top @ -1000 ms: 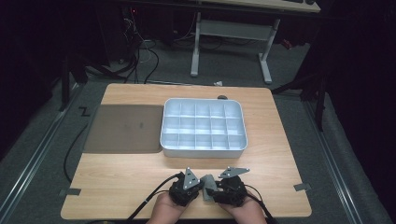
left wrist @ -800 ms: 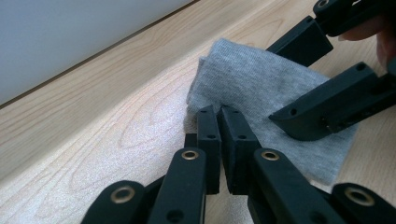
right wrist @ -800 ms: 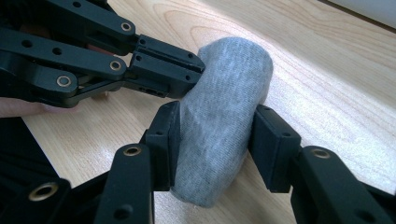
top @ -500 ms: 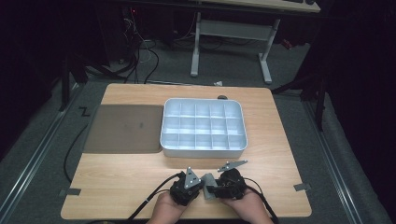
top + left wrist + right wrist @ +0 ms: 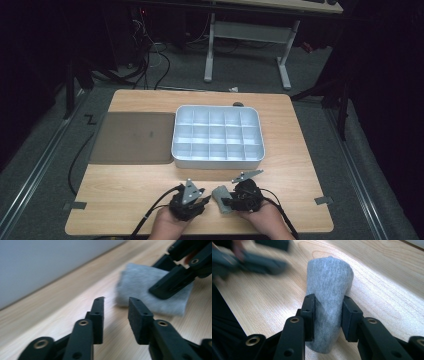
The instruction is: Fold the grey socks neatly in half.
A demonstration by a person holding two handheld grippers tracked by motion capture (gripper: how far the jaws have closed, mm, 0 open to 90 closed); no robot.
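Left tool opened, releasing grey sock; tray empty.

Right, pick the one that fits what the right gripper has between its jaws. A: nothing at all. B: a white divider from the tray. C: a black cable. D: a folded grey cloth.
D: in the right gripper view the right gripper has its two pads pressed against the sides of the folded grey cloth, which bulges above them over the wooden table.
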